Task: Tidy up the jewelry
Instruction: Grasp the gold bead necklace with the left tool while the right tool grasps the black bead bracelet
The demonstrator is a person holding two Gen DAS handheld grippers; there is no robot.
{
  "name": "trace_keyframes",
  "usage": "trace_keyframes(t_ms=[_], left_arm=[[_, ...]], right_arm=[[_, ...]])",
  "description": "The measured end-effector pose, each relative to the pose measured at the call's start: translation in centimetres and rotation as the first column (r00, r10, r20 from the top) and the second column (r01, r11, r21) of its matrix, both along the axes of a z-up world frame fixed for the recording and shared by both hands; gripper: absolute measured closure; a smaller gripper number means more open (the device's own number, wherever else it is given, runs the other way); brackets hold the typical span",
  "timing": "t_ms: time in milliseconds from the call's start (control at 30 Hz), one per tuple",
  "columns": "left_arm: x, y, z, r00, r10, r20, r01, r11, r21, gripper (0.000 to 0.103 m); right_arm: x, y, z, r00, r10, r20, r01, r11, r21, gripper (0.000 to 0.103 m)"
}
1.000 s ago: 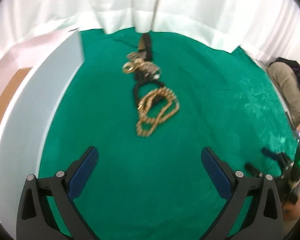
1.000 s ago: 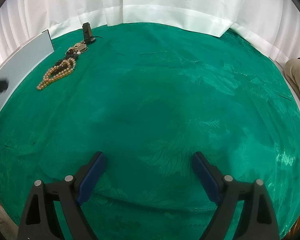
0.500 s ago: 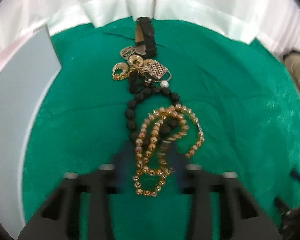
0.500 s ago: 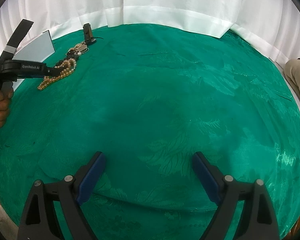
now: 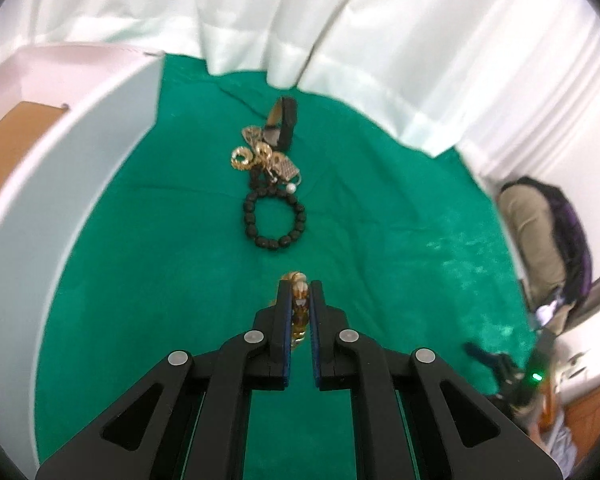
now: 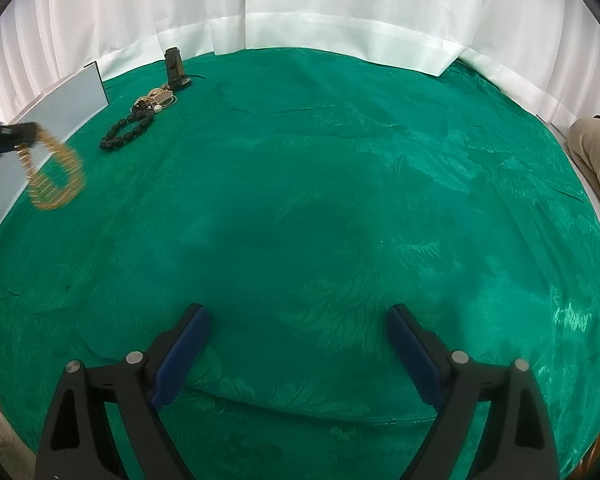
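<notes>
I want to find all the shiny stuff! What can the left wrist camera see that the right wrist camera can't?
Only the left wrist view shows the small gold rings clearly, and the left gripper shut on gold beads. Only the right wrist view shows the gold bead necklace dangling in loops above the green cloth, and the open right gripper. Both show the black bead bracelet.

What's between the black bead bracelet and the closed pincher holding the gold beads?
Nothing but bare green cloth. The left wrist view shows it between the black bead bracelet and the left gripper clamped on the gold bead necklace.
</notes>
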State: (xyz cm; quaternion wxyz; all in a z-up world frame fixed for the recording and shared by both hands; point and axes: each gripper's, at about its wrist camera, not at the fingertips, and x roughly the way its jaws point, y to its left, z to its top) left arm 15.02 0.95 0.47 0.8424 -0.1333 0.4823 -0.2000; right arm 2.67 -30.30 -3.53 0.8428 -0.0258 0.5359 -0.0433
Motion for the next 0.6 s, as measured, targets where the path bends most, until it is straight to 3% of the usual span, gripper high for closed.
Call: trace_keyframes(t_ms=[167, 233, 367, 433, 533, 600], left_arm=[[-2.7, 2.7, 1.7, 0.999, 0.033, 0.037, -0.031, 0.999, -0.031, 0.097], [-3.3, 3.7, 1.8, 0.998, 0.046, 0.038, -0.045, 0.998, -0.035, 0.097], [-4.5, 5.6, 1.8, 0.997, 0.072, 0.026, -0.071, 0.996, -0.055, 0.097], [-4.9, 6.3, 1.6, 0.996, 0.088, 0.025, -0.086, 0.995, -0.053, 0.097], [-5.7, 7.5, 1.6, 0.994, 0.106, 0.020, -0.105, 0.993, -0.060, 0.097], [-6.1, 8.2, 1.6, 0.993, 0.121, 0.016, -0.119, 0.991, -0.067, 0.097]], right_arm=[[1.8, 0.0, 0.2, 0.993, 0.021, -0.118, -0.020, 1.000, 0.010, 0.010], [3.2, 0.4, 0.8, 0.988, 0.043, -0.149, -0.032, 0.996, 0.081, 0.010], [6.6, 2.7, 3.1, 0.992, 0.093, -0.091, -0.064, 0.958, 0.279, 0.010], [10.0, 5.2, 3.8, 0.988, 0.145, -0.059, -0.110, 0.911, 0.398, 0.011], [14.7, 8.9, 3.6, 0.974, 0.222, -0.035, -0.184, 0.877, 0.444, 0.011], [18.1, 12.4, 2.6, 0.957, 0.288, -0.045, -0.241, 0.868, 0.435, 0.021]])
